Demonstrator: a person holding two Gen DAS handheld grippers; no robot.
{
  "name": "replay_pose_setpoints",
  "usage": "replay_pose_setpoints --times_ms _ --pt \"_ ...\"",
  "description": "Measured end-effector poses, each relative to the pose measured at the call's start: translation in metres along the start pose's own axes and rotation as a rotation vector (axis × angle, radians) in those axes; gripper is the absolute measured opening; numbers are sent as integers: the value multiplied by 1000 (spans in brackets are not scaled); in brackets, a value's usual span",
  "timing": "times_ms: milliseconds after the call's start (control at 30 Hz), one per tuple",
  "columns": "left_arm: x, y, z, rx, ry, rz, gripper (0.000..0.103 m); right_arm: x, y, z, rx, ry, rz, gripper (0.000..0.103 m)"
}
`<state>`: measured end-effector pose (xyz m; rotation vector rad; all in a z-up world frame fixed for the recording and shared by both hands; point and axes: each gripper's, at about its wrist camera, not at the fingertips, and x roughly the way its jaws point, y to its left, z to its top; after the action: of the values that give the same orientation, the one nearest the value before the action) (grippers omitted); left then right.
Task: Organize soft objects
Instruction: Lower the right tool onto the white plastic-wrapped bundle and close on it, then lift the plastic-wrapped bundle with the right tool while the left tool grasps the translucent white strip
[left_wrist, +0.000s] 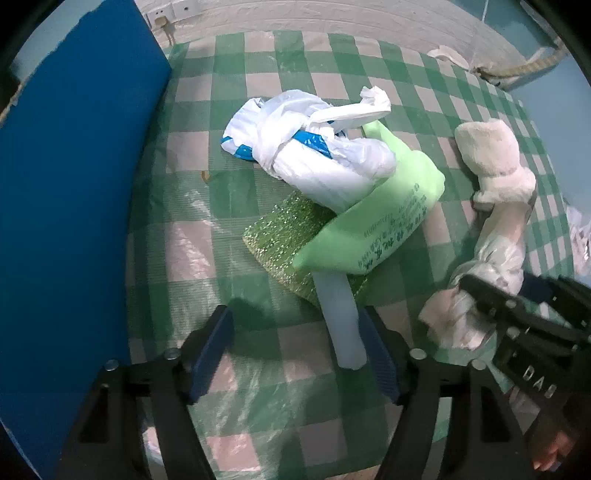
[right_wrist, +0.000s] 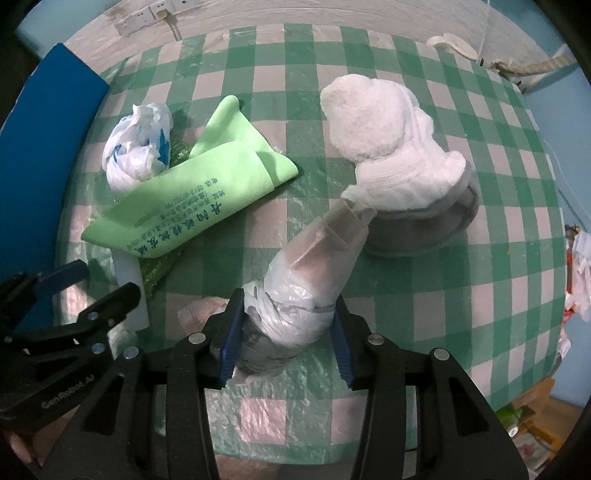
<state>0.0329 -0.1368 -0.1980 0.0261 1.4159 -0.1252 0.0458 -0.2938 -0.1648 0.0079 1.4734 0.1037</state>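
A pile lies mid-table: a knotted white-and-blue plastic bag (left_wrist: 314, 155), a light green cloth with printed writing (left_wrist: 373, 218), a glittery green sponge (left_wrist: 284, 240) and a pale foam tube (left_wrist: 341, 317). My left gripper (left_wrist: 295, 354) is open; the tube's near end lies against its right finger. My right gripper (right_wrist: 286, 332) is shut on a plastic-wrapped roll (right_wrist: 306, 277), which also shows in the left wrist view (left_wrist: 491, 258). A white fluffy towel (right_wrist: 388, 144) sits on a grey item (right_wrist: 432, 229) just beyond the roll. The pile also shows in the right wrist view, with the green cloth (right_wrist: 192, 206) and the bag (right_wrist: 136, 151).
A blue board (left_wrist: 74, 206) stands along the table's left side. The round table has a green checked cloth (right_wrist: 480, 295) under clear plastic. Power sockets (right_wrist: 155, 14) are on the far wall. A white object and a rope (right_wrist: 532, 66) lie at the far right edge.
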Motion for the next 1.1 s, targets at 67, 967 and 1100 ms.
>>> replay_pose_setpoints --times_ms 67,967,1100 --pt "3 2 3 -15 -1 -10 75 3 -2 0 -3 5 13 44" --pt "2 -28 -7 83 -50 -19 17 18 -14 0 -3 23 74 38" --pt "-3 -17 -9 62 -56 -59 15 13 -5 -1 -54 9 30 36"
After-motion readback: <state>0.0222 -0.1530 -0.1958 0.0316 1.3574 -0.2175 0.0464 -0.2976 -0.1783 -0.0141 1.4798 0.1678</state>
